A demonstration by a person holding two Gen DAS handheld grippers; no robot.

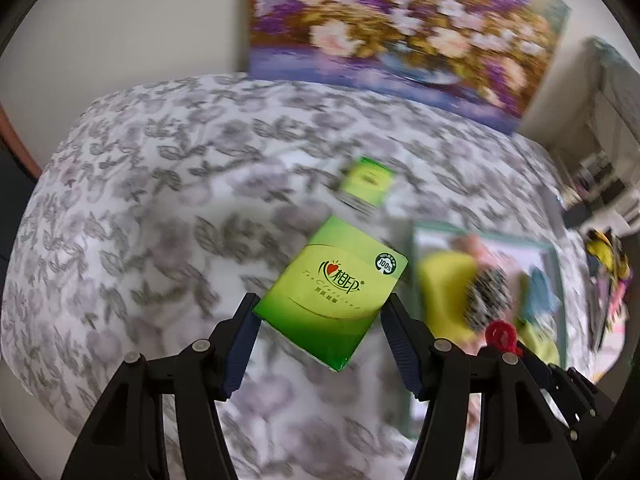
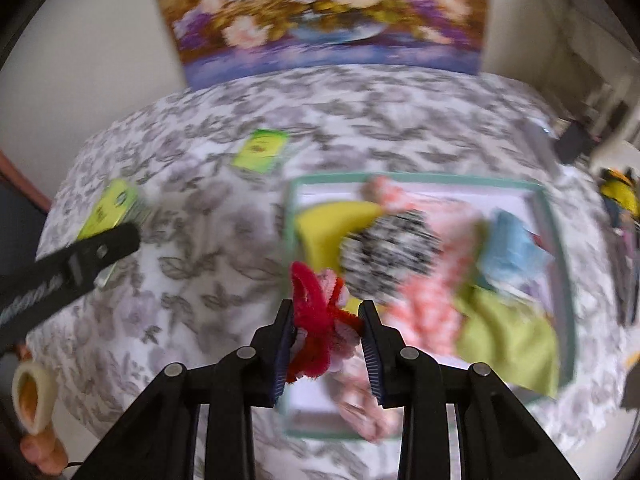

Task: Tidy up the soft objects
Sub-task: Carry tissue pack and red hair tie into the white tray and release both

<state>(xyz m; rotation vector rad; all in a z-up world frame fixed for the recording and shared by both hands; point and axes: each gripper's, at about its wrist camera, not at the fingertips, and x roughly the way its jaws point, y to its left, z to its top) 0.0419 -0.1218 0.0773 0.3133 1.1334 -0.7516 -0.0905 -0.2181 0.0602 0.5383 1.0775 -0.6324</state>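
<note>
Left claw (image 1: 320, 320) grips a green tissue pack (image 1: 334, 294) across its lower end, one pad on each side edge; the pack is lifted clear of the bed (image 1: 160, 184) and tilted, printed face to the camera. In the right view the same claw (image 2: 116, 236) comes in from the left edge as a dark bar with the pack (image 2: 108, 208) at its tip. A second green pack (image 1: 366, 184) lies flat on the floral cover, farther back; in the right view it (image 2: 262, 150) sits left of the tray, apart from it. Right claw (image 2: 326, 328) is clamped on a bundle of red and pink pipe cleaners (image 2: 320, 320), pads pressing both sides, loops sticking up above the pads; the bundle is held above the near left corner of the tray (image 2: 560, 264). The tray, green-rimmed, rests on the bed and holds soft pieces: a yellow cloth (image 2: 332, 228), a black-and-white pouf (image 2: 388, 256), pink checked fabric (image 2: 424, 304), a blue cloth (image 2: 512, 248) and a lime cloth (image 2: 508, 332); these overlap and are blurred, so edges cannot be told. In the left view the tray (image 1: 556, 280) lies to the right of the held pack. A flower painting (image 2: 320, 12) leans against the wall behind the bed. Fingers of a hand (image 2: 42, 446) show at the lower left of the right view.
</note>
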